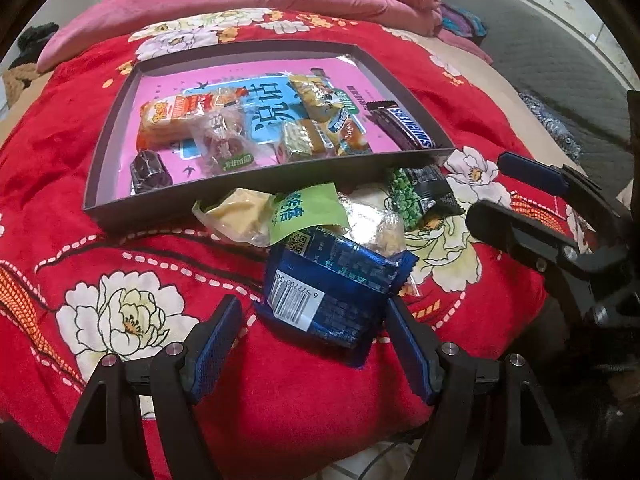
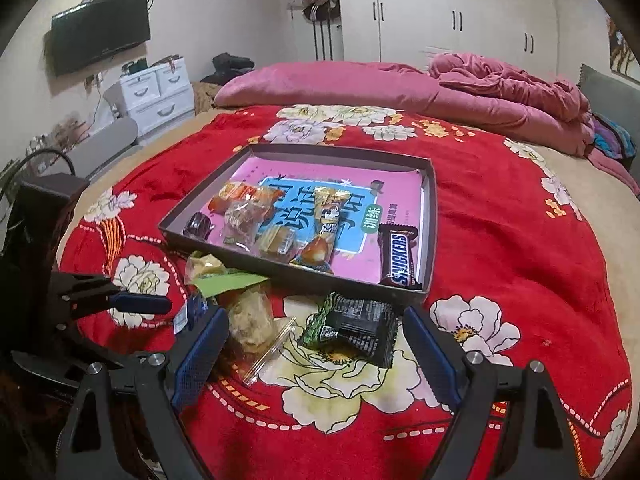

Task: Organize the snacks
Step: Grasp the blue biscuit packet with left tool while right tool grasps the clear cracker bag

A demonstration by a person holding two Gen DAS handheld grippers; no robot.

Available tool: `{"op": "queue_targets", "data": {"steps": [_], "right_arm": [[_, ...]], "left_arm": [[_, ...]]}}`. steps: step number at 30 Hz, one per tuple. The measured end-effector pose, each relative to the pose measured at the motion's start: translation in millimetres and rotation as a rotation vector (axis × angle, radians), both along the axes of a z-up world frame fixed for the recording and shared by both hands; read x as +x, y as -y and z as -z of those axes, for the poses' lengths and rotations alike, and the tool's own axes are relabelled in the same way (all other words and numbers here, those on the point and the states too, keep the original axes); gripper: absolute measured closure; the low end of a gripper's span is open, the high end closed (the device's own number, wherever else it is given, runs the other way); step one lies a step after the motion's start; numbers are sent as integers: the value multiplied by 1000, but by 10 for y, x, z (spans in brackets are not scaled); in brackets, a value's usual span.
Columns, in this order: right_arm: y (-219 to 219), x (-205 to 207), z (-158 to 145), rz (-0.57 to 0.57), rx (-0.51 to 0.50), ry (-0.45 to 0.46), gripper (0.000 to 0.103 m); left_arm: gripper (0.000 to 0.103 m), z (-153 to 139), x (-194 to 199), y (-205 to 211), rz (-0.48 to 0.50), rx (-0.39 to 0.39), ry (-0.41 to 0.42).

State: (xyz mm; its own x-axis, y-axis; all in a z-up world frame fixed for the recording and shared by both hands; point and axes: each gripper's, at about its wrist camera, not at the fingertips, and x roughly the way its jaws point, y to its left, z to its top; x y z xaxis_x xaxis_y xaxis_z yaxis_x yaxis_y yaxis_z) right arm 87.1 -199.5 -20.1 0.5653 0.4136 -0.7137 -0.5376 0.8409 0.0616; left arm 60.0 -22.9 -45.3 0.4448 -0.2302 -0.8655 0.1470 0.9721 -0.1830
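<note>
- the left tongs (image 1: 312,344) are hanging open over the blue packet (image 1: 332,292), likely lining up a pick.
- the right tongs (image 2: 316,354) are also gaping, empty, straddling the dark green pea packet (image 2: 352,330).
- loose snacks are lying heaped on the red bed blanket (image 2: 500,240), just beside the tray (image 1: 112,204), which is already holding a snickers bar (image 1: 404,126) and others.
</note>
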Motion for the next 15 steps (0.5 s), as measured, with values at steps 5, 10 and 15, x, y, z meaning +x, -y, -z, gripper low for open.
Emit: {"op": "queue_targets", "data": {"steps": [5, 10, 15], "right_arm": [[-49, -2, 39, -18, -29, -7, 15], [-71, 2, 92, -29, -58, -19, 15], [-66, 29, 126, -38, -60, -34, 15]], "left_arm": [[28, 41, 66, -3, -6, 6, 2], [28, 82, 113, -29, -10, -12, -3], [26, 120, 133, -119, -35, -51, -12]]}}
